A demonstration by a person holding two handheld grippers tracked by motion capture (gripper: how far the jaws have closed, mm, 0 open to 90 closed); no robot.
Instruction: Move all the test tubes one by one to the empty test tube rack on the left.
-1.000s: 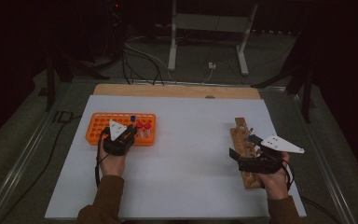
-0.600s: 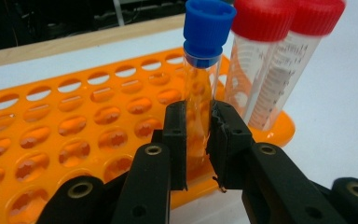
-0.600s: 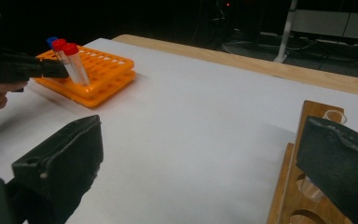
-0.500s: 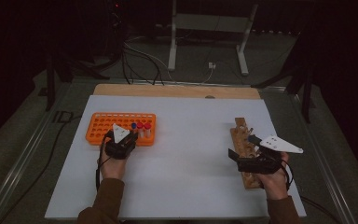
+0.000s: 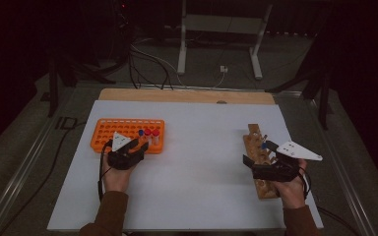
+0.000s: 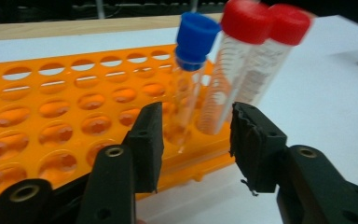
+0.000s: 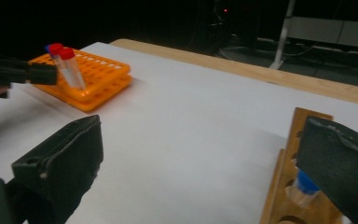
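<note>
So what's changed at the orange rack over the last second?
The left hand-held gripper has just been opening its jaws and now stands apart from the blue-capped tube, which sits in the orange rack beside two red-capped tubes; nothing is pressed between the pads. The hand barely shifted. The right hand-held gripper stayed open over the wooden rack.

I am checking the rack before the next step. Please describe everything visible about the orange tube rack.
The orange tube rack looks like plastic, a flat rectangle with rows of round holes, most of them empty. It lies flat on the left part of the white table. At its right end stand one blue-capped tube and two red-capped tubes, leaning slightly. The left gripper is just in front, jaws apart.
</note>
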